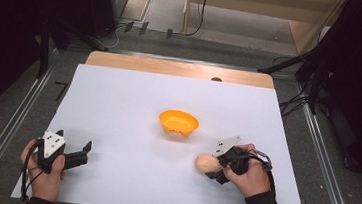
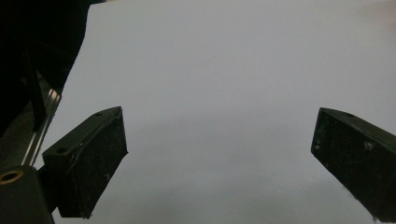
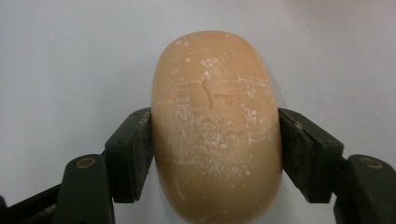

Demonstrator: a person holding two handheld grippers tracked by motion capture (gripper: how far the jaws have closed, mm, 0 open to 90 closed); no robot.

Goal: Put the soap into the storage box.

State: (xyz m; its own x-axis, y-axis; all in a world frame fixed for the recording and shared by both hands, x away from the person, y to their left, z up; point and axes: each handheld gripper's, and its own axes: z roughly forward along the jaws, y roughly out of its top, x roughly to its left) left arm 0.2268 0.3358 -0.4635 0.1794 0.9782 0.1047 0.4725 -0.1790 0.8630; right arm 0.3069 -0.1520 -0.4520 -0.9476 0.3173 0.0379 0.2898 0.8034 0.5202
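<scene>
From the high view I see my right gripper near the right part of the sheet's front edge, pressed against a tan soap that lies on the sheet. Whether it truly has hold of it I can't judge from up there; the right gripper view settles it: both jaws sit flat against the soap's sides, clamped on it, and I can make out a faint stamped mark and white scuffs on its top face that the high view blurs away.

My left gripper rests near the sheet's front left corner, held in my left hand. In the left gripper view its jaws stand wide apart with bare white sheet between them, and the table's metal rail shows at the left edge.

An orange bowl sits near the middle of the sheet, well apart from both grippers, up and to the left of the soap; neither gripper view catches it.

The sheet is white and covers most of a wooden table, whose bare top shows as a strip along the far edge. Metal rails run along both sides. Beyond the far edge lie grey floor, cables and a wooden cabinet, with dark stands left and right.
</scene>
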